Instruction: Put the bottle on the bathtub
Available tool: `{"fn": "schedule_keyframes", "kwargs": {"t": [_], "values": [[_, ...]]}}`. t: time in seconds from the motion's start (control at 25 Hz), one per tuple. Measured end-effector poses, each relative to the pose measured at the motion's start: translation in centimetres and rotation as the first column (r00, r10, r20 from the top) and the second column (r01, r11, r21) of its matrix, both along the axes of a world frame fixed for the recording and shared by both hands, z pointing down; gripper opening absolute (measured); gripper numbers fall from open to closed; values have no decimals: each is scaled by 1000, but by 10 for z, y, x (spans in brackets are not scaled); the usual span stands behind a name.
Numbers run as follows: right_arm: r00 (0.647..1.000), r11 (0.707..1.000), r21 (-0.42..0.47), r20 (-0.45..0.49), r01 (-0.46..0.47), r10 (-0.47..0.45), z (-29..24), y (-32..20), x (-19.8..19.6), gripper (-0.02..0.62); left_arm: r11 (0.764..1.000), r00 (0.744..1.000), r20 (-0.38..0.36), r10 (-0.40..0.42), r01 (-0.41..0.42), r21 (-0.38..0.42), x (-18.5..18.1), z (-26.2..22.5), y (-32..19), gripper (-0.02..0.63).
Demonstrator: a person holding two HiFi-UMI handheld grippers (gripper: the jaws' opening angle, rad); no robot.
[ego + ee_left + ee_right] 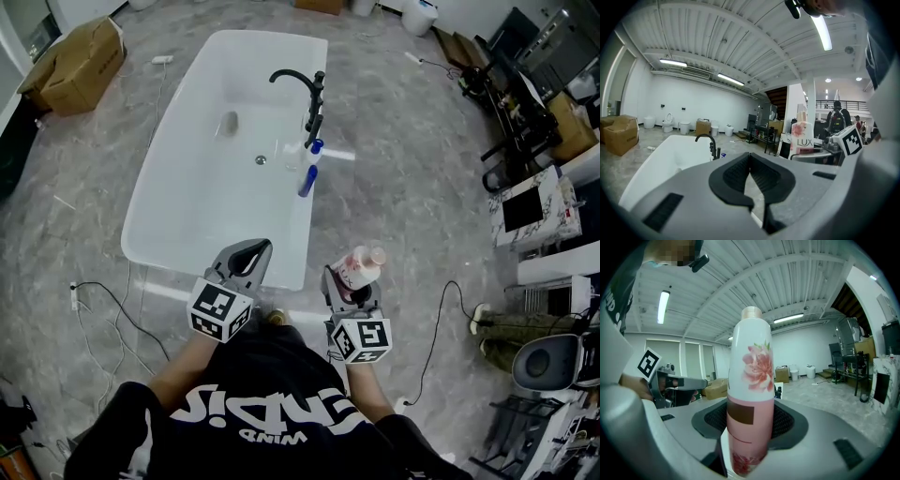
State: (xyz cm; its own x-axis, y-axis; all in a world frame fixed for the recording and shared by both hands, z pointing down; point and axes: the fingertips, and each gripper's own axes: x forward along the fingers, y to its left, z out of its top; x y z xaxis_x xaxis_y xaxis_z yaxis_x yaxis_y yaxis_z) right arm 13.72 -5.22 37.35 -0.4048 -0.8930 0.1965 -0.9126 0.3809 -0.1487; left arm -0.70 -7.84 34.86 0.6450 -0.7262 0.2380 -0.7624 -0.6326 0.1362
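A pink-and-white bottle with a flower print and a beige cap stands upright in my right gripper, which is shut on its lower half. It is held over the floor, just right of the near end of the white bathtub. A black faucet stands on the tub's right rim. My left gripper hovers at the tub's near rim, shut, with nothing between its pads. The left gripper view shows the bottle to its right and the bathtub ahead.
Two blue-capped items lean at the tub's right rim below the faucet. A cardboard box lies at the far left. Cables trail on the floor at left. A monitor, black racks and a chair line the right side.
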Motion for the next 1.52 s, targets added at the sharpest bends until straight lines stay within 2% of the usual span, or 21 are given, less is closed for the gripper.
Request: {"fn": "schedule_keyframes", "kwargs": {"t": [0.52,0.76,1.52], "values": [[999,999,-10,6,-44,44,12,-47,-21,244,999,999,11,50,-49,-18,-8,13,-56,9],[999,999,-35,-22,-32,31,41,-63,-24,244,997,997,26,66,-65,-39,-7,38,-74,9],[994,993,-52,4,-106,106,125,-158,-22,244,990,997,35,67,-62,-124,-8,136,-147,9]]}}
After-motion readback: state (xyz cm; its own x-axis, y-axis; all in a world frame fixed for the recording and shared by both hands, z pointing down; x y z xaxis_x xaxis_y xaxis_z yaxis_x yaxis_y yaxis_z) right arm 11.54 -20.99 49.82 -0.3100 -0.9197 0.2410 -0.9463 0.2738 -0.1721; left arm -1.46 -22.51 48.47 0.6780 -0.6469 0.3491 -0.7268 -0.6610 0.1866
